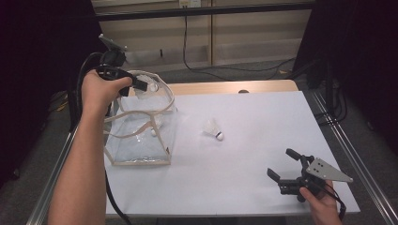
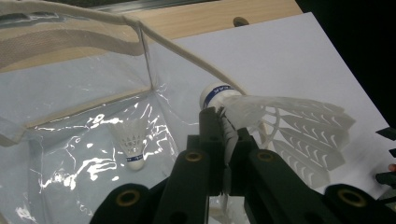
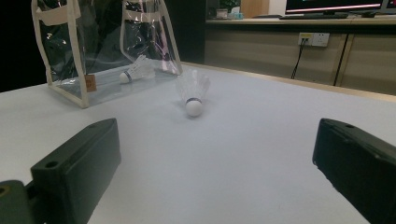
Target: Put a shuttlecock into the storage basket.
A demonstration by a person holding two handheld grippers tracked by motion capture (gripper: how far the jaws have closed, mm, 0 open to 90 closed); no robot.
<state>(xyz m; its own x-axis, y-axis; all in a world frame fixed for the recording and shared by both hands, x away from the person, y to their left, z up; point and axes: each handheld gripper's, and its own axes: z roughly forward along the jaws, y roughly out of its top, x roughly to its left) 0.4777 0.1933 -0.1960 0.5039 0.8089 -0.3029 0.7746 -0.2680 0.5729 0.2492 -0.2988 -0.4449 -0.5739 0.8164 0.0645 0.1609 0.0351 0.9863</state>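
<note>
My left gripper (image 1: 143, 86) hovers over the mouth of a clear plastic bag (image 1: 141, 140) with cream trim at the table's left. It is shut on the feathers of a white shuttlecock (image 2: 289, 126), whose cork points toward the bag's rim (image 2: 187, 51). A second shuttlecock (image 2: 130, 142) lies on the bag's floor (image 1: 153, 132). A third shuttlecock (image 1: 213, 129) rests on the white table top, cork toward me (image 3: 192, 95). My right gripper (image 1: 280, 161) stands open near the front right corner, nothing between its jaws (image 3: 217, 135), pointing at that shuttlecock.
The white sheet (image 1: 253, 117) covers the table, with a wooden strip (image 1: 225, 87) along its far edge. Metal rails (image 1: 347, 150) run along both sides. A cabinet with a cable (image 1: 185, 47) stands behind. The bag (image 3: 93, 46) stands upright.
</note>
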